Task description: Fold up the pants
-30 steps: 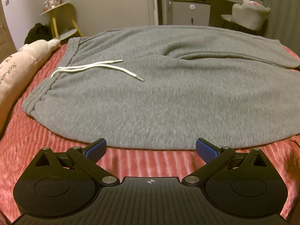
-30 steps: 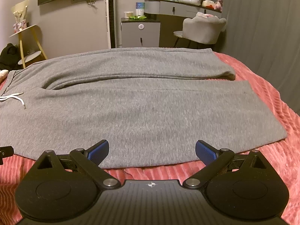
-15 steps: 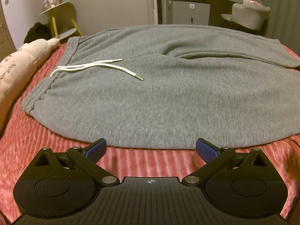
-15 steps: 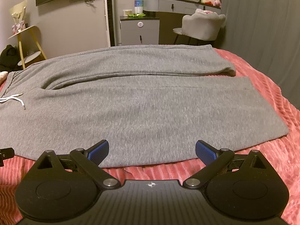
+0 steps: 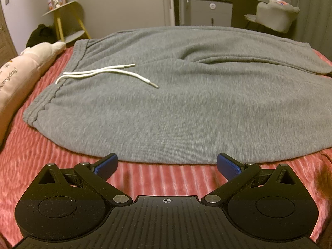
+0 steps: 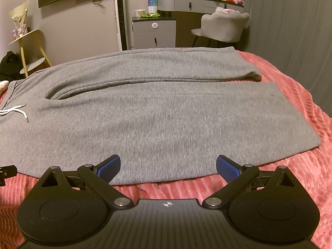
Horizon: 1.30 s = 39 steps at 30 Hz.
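Observation:
Grey sweatpants (image 5: 186, 103) lie flat across a red ribbed bedspread (image 5: 161, 178), waistband to the left with a white drawstring (image 5: 108, 73) lying on top. In the right wrist view the two legs (image 6: 166, 120) stretch to the right, side by side. My left gripper (image 5: 167, 165) is open and empty, just short of the pants' near edge by the hip. My right gripper (image 6: 168, 166) is open and empty, its blue pads (image 6: 109, 168) over the near edge of the near leg.
A pink pillow (image 5: 22, 70) lies left of the waistband. Beyond the bed stand a yellow side table (image 6: 31, 47), a grey cabinet (image 6: 154, 33), a dresser and a padded chair (image 6: 225, 29). A grey curtain (image 6: 290, 31) hangs at the right.
Both grippers shifted slightly; the right one tilted up a little, so the pants sit lower in its view. Both stay open and empty. The pants have not moved.

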Tool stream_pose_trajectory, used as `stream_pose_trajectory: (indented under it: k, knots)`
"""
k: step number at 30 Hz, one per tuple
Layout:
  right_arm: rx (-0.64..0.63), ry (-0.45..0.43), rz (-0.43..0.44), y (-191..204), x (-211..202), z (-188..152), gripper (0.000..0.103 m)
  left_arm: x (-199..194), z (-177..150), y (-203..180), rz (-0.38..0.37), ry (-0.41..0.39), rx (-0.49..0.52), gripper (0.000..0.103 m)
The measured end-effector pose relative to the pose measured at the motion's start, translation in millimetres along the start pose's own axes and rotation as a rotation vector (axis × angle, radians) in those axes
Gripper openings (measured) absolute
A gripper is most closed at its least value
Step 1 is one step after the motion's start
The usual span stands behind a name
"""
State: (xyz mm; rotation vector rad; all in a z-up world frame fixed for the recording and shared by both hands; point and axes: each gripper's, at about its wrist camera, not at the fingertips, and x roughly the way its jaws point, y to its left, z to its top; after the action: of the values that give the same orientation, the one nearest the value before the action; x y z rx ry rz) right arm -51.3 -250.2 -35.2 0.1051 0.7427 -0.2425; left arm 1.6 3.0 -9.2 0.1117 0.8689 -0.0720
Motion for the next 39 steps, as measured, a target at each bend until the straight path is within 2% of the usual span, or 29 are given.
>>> stream_pose_trajectory:
  k: [39]
  knots:
    - [0.008, 0.007, 0.007, -1.2, 1.2, -1.2, 0.099, 1.6, 1.1, 3.6, -0.004, 0.016, -0.015, 0.103]
